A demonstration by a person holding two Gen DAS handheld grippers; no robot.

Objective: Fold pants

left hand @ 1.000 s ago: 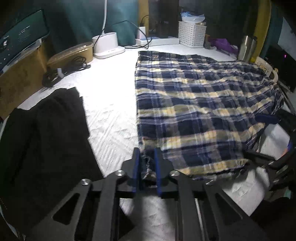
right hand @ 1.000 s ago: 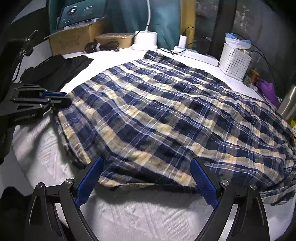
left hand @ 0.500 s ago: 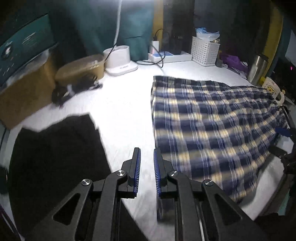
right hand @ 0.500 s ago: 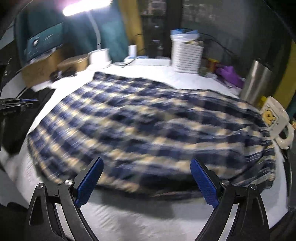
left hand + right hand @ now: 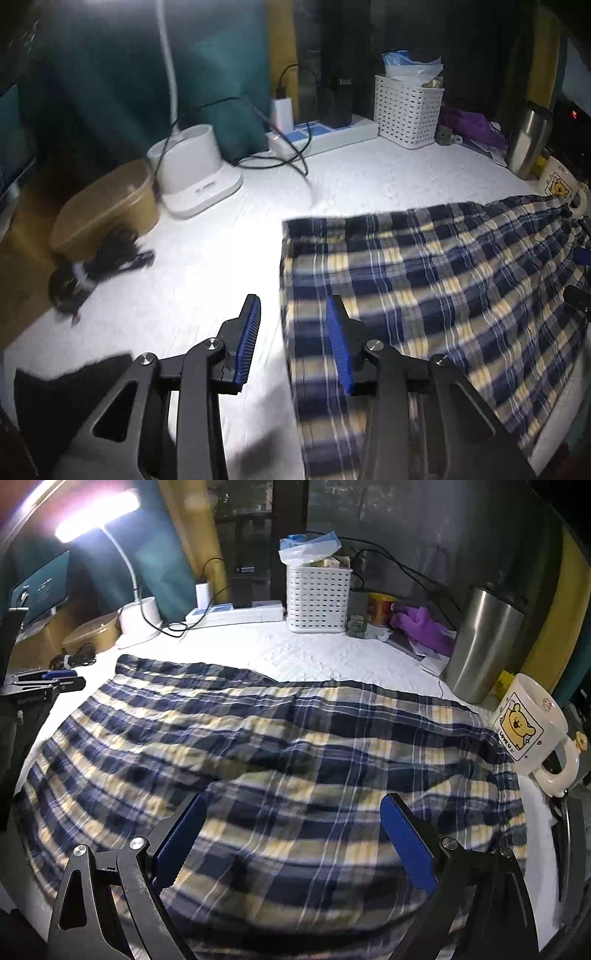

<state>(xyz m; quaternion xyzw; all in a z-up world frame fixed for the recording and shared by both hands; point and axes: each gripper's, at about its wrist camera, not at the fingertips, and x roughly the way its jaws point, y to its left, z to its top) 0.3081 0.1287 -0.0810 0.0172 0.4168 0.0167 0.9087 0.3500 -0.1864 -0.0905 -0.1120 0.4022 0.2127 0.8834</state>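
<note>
Left tool [image 5: 291,325] angled downward, jaws just been opening, nothing between them; right tool [image 5: 291,830] spread wide, empty.

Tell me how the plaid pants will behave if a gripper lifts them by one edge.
The plaid pants look like thin woven cloth lying in soft ripples on the white table cover, so they would probably droop and trail rather than hold shape. They seem light for their spread. A dragged edge might bunch up, and could nudge the bear mug that it appears to touch.

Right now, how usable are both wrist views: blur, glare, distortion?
Left wrist: motion blur smears the plaid pants near the hand-held gripper, and the table's left side is dim. Right wrist: the lamp blows out into glare top left, fisheye bows the mug, and the near pants are soft.
</note>
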